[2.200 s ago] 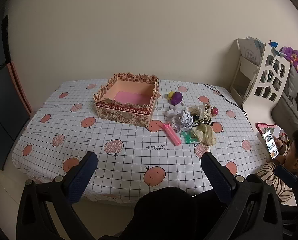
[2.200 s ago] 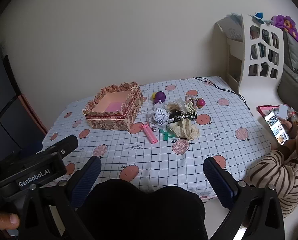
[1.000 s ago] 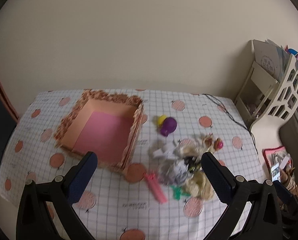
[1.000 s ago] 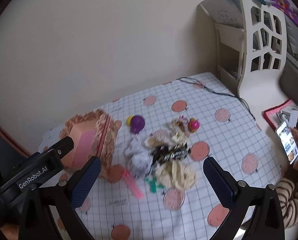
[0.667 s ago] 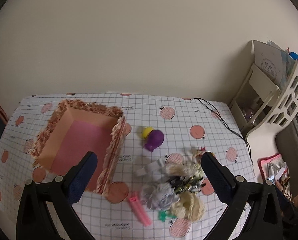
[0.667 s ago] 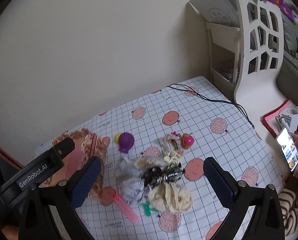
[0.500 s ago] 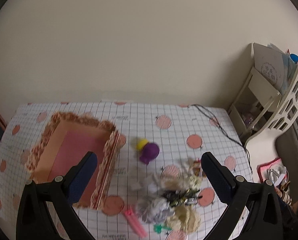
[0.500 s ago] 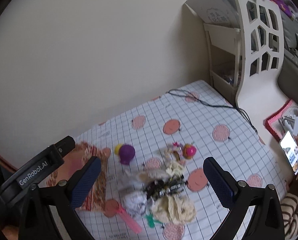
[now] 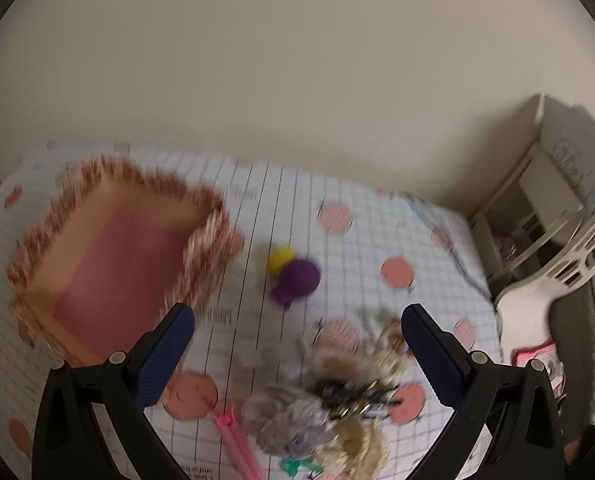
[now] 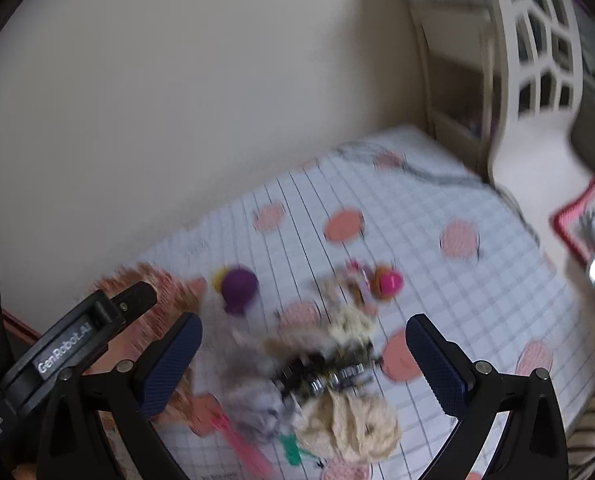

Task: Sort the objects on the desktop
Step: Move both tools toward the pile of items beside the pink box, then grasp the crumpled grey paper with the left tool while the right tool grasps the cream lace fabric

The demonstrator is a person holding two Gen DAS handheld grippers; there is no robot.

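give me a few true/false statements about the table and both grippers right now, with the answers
1. The left gripper is open and holds nothing. True.
2. The purple toy lies inside the pink box. False: it sits on the tablecloth beside the box.
3. The right gripper is shut on the crumpled paper. False: it is open, above the pile.
4. The pink clip lies on the tablecloth. True.

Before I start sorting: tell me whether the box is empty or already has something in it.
Empty, as far as the blur allows: in the left wrist view the box shows only its bare pink floor and peach walls.
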